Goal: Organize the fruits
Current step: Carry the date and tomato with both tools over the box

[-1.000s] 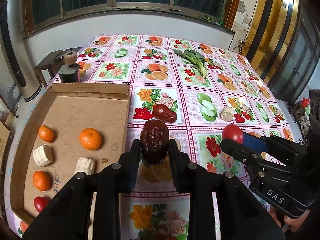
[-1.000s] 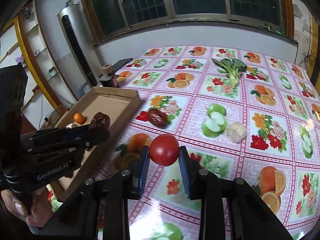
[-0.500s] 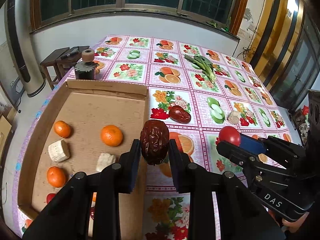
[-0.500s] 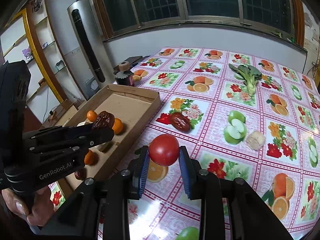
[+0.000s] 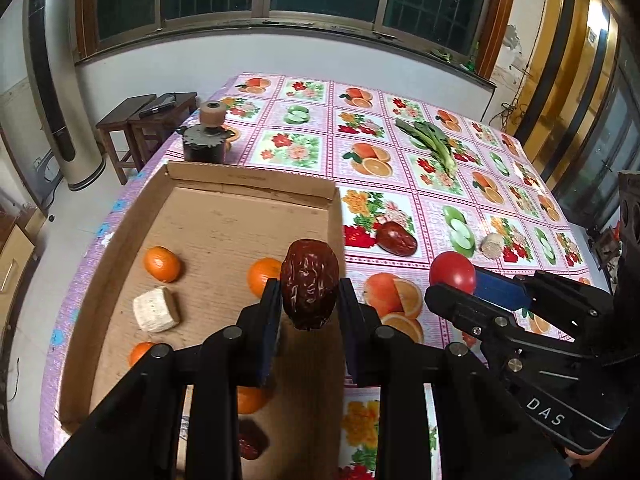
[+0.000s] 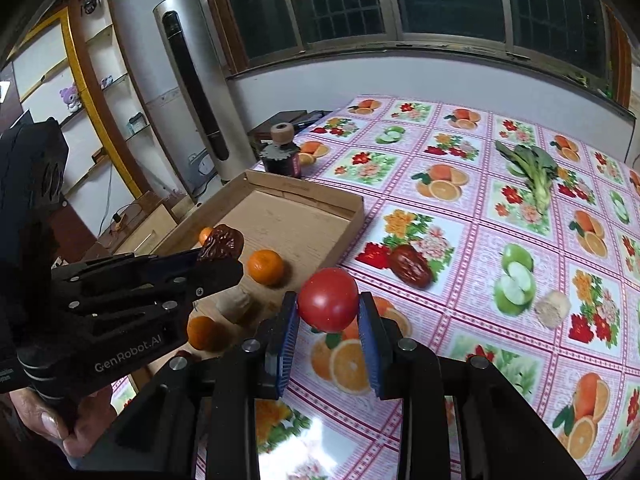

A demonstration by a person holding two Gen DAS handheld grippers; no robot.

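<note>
My left gripper (image 5: 309, 298) is shut on a wrinkled dark red date (image 5: 309, 282) and holds it above the right part of the cardboard box (image 5: 256, 184). The date also shows in the right wrist view (image 6: 221, 243). My right gripper (image 6: 328, 312) is shut on a red tomato (image 6: 328, 299), held above the tablecloth just right of the box (image 6: 312, 192). The box holds several oranges (image 5: 162, 264), white chunks (image 5: 155, 308) and a date (image 5: 252, 444).
A second date (image 5: 396, 237) and a pale chunk (image 5: 491, 245) lie on the fruit-print tablecloth (image 5: 300, 148). A leafy green vegetable (image 5: 432, 144) lies farther back. A dark jar with a cork top (image 5: 208, 136) stands behind the box.
Both grippers have moved left with their fruit. The left gripper's date has gone from above the tablecloth to above the box. The tomato is now near the box's right wall.
</note>
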